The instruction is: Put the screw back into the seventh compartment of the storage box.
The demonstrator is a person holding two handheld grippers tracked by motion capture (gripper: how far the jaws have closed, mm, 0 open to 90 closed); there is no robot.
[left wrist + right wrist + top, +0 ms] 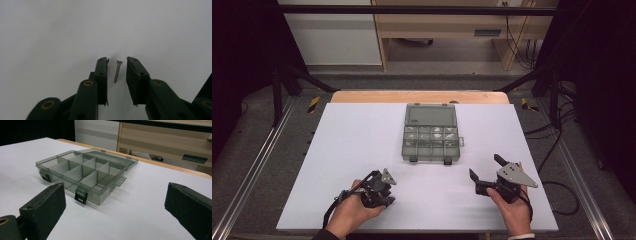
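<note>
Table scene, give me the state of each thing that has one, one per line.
Smoky grey clear plastic compartment box: lid open, laid back flat.
Small silver metal screw: lying on the table between the jaws, not gripped.
Left gripper: jaws narrowly open.
Right gripper: jaws wide open, empty.

Worktop [362,150]: white. Compartment box [431,135] on the worktop: translucent smoky grey, black latches. Screw [117,71]: silver. Left claw [117,65]: dark green-black.

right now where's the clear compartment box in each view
High view: compartment box at the table's middle, lid open toward the far edge.
Right gripper view: compartment box left of centre, beyond the two black jaws.
Left gripper view: looks down on a screw between its jaws.
Shared landmark: the white table.
</note>
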